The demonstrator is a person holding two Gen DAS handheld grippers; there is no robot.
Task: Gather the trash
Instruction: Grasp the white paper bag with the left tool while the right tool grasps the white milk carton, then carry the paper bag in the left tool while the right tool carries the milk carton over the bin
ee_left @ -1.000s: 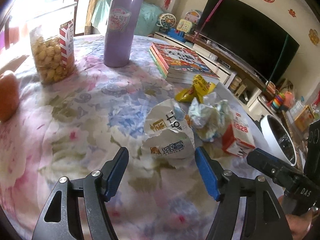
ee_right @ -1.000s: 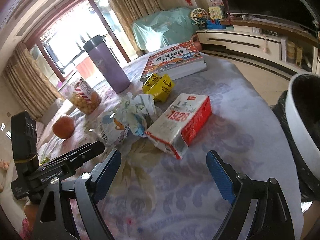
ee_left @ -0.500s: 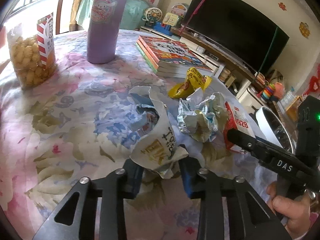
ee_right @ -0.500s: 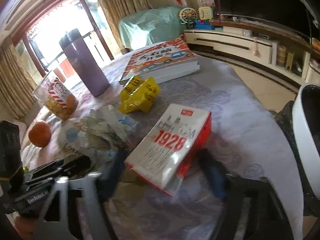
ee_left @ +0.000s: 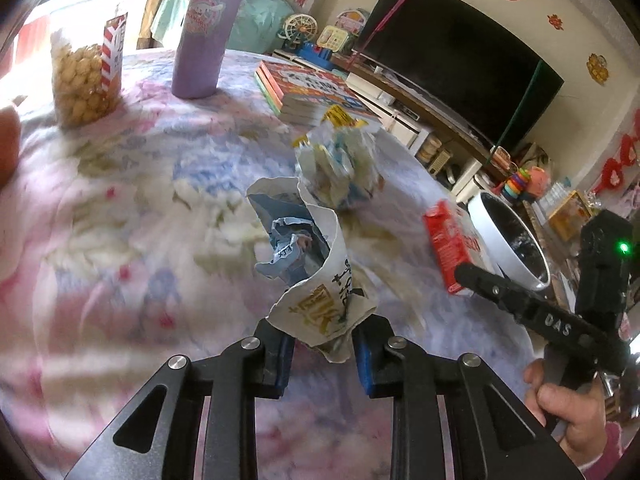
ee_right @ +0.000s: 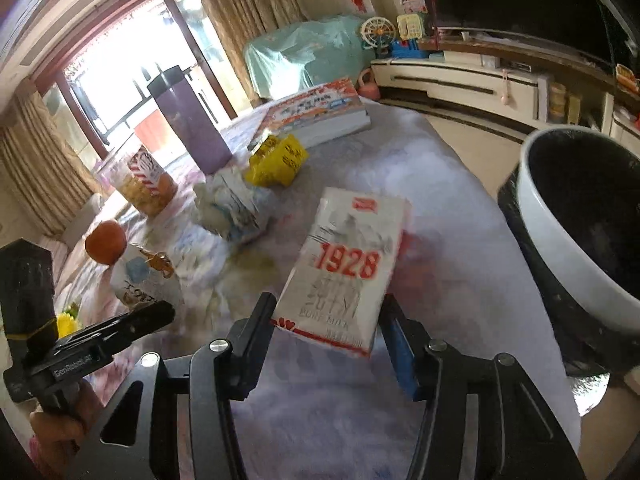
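Note:
A torn white paper cup with blue lining and gold print stands between the blue pads of my left gripper, whose jaws are closing and press on its lower end. In the right wrist view a white and red "1928" milk carton sits between the pads of my right gripper, jaws closing against its sides. A crumpled paper ball and a yellow wrapper lie farther back on the floral tablecloth. A white-rimmed bin with a black liner stands off the table's right edge.
At the table's far side stand a purple flask, a snack jar and a stack of books. An orange rests at the left. A hand holds the other gripper at lower right.
Both grippers moved forward and went from wide open to closed around their items: the left onto the paper cup, the right onto the carton. The cup now stands upright.

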